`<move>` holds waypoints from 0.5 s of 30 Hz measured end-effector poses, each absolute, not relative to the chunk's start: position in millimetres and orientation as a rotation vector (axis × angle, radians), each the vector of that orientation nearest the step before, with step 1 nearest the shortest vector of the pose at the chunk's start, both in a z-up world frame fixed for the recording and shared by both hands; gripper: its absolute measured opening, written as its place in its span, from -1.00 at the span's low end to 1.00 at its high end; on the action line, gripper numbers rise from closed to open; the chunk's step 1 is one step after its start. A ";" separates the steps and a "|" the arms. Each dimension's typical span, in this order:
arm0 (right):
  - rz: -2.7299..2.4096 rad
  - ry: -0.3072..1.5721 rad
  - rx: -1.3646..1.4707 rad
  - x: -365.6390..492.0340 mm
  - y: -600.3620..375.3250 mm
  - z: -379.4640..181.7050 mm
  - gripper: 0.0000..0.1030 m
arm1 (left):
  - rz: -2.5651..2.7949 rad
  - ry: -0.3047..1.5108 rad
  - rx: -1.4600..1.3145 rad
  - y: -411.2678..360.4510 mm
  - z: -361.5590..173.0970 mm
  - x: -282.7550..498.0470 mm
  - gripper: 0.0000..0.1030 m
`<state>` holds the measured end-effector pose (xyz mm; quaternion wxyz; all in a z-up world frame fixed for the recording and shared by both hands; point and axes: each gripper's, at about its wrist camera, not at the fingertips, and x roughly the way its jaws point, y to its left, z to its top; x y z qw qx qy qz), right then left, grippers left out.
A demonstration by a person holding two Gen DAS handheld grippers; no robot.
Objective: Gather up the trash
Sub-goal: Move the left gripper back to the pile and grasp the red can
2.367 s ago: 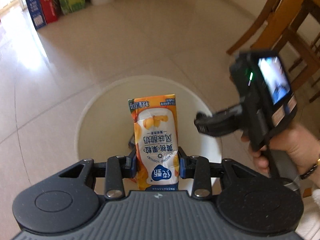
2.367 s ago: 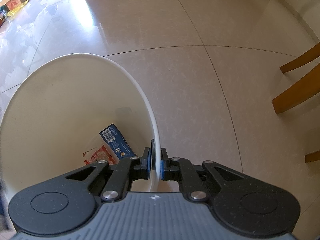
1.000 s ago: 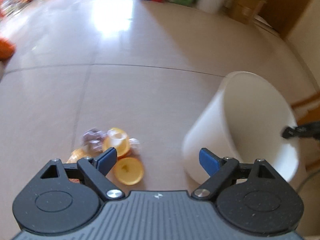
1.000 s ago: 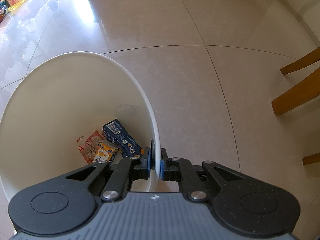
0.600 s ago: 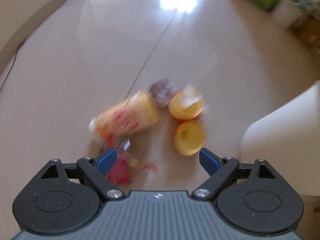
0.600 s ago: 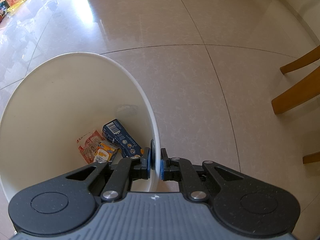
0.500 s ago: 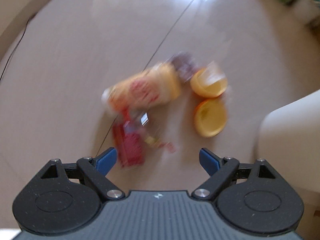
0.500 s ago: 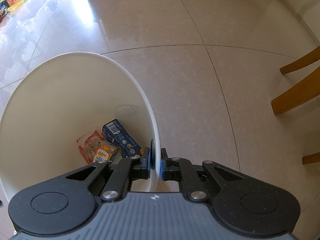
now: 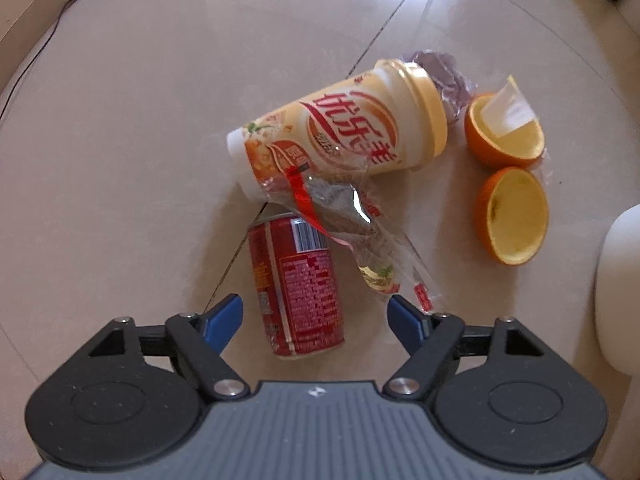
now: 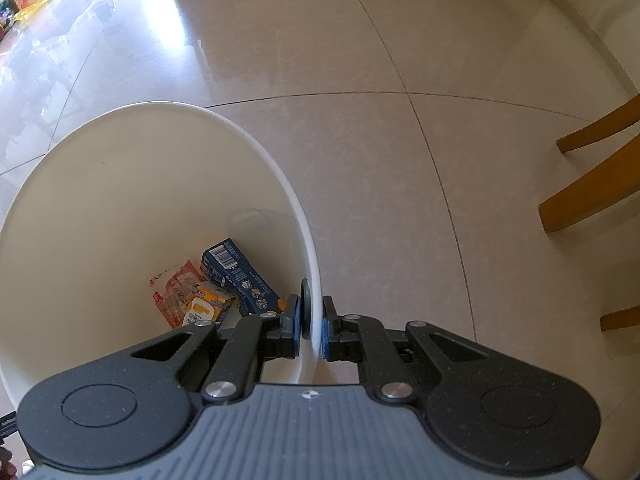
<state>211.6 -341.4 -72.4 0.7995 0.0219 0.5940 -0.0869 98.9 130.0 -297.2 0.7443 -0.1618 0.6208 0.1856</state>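
Observation:
A red can (image 9: 298,286) lies on the tiled floor, its near end between the blue pads of my left gripper (image 9: 314,320). Those jaws are closing and the pads stand clear of the can. A clear plastic wrapper (image 9: 360,236) drapes over the can's far end. Beyond lies a tipped orange drink cup (image 9: 348,128), with two hollow orange peel halves (image 9: 512,216) to its right. My right gripper (image 10: 310,332) is shut on the rim of the white bin (image 10: 120,200), which holds a blue carton (image 10: 238,276) and orange packets (image 10: 188,300).
The white bin's side (image 9: 620,288) shows at the right edge of the left wrist view. A crumpled purplish wrapper (image 9: 440,72) lies behind the cup. Wooden chair legs (image 10: 588,184) stand to the right of the bin. Boxes line the far wall.
My left gripper dropped toward the floor litter and now straddles the red can, with its jaws narrower than before. The right gripper and the bin have not moved.

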 end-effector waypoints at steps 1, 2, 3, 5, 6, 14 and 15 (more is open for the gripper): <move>-0.188 1.273 0.044 211.5 -340.9 -72.6 -0.77 | 0.405 1.365 -0.346 129.3 -302.9 100.0 0.43; -0.189 1.273 0.041 211.2 -340.1 -72.7 -0.77 | 0.400 1.369 -0.338 128.5 -309.4 100.9 0.37; -0.190 1.272 0.038 210.9 -339.4 -72.9 -0.77 | 0.399 1.367 -0.331 126.7 -311.0 101.2 0.32; -0.191 1.271 0.031 210.6 -338.3 -73.2 -0.76 | 0.406 1.358 -0.321 127.9 -316.0 102.3 0.30; -0.191 1.271 0.029 210.5 -338.0 -73.4 -0.76 | 0.412 1.353 -0.321 129.1 -318.4 102.8 0.28; -0.196 1.269 0.033 210.8 -337.6 -73.2 -0.76 | 0.431 1.341 -0.359 136.7 -332.9 107.9 0.06; -0.196 1.268 0.033 210.9 -337.6 -73.3 -0.76 | 0.430 1.339 -0.361 136.5 -334.2 108.4 0.04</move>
